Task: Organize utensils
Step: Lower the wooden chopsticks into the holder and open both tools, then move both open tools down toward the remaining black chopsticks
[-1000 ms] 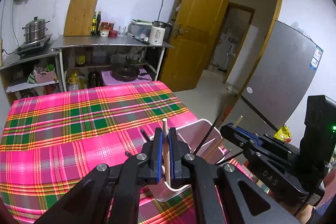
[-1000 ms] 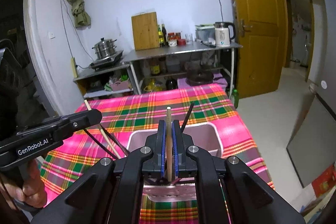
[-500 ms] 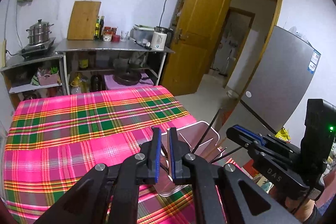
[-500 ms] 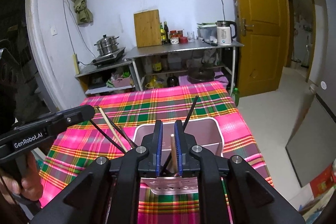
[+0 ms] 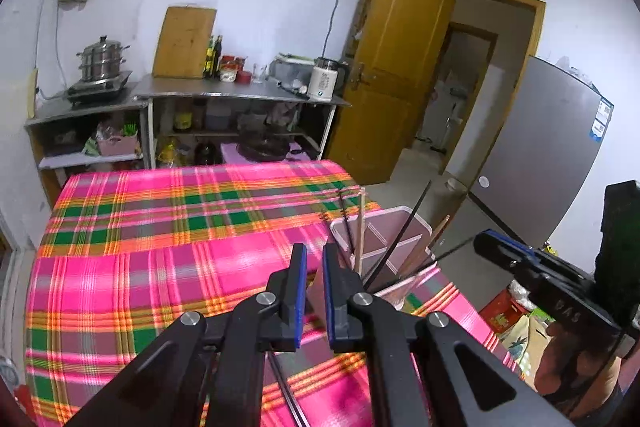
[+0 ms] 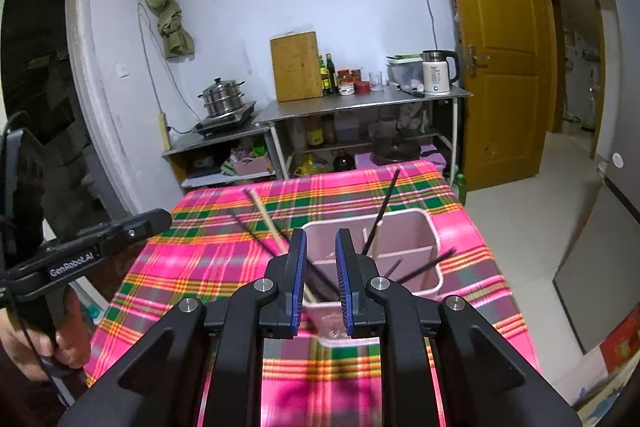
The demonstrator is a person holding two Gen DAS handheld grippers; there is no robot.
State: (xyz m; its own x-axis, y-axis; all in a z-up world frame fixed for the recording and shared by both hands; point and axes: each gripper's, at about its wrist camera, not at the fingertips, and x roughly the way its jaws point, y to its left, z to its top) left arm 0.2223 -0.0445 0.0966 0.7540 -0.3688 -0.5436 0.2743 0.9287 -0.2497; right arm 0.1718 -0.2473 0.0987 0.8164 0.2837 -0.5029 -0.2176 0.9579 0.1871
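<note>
A pink divided utensil holder (image 6: pixel 430 227) (image 5: pixel 418 223) stands on the plaid tablecloth (image 6: pixel 224 251) (image 5: pixel 160 251). Black and wooden chopsticks lean in its compartments: a black one (image 6: pixel 386 203) (image 5: pixel 404 231) sticks up, a wooden one (image 6: pixel 266 217) (image 5: pixel 361 227) leans left. My right gripper (image 6: pixel 321 243) is open and empty just above the holder's near side. My left gripper (image 5: pixel 315 257) is open and empty to the left of the holder. The left gripper also shows in the right wrist view (image 6: pixel 132 225), and the right gripper in the left wrist view (image 5: pixel 504 251).
A black chopstick (image 5: pixel 286 391) lies on the cloth under my left gripper. Steel shelves (image 6: pixel 360 107) with a kettle (image 6: pixel 436 73), cutting board (image 6: pixel 296 67) and steamer pot (image 6: pixel 222 101) stand behind the table. A wooden door (image 6: pixel 500 47) and a grey fridge (image 5: pixel 540 155) are to the right.
Both grippers let go of their wooden chopsticks, which now stand in the holder. Both sets of jaws opened and drew back and up from the holder.
</note>
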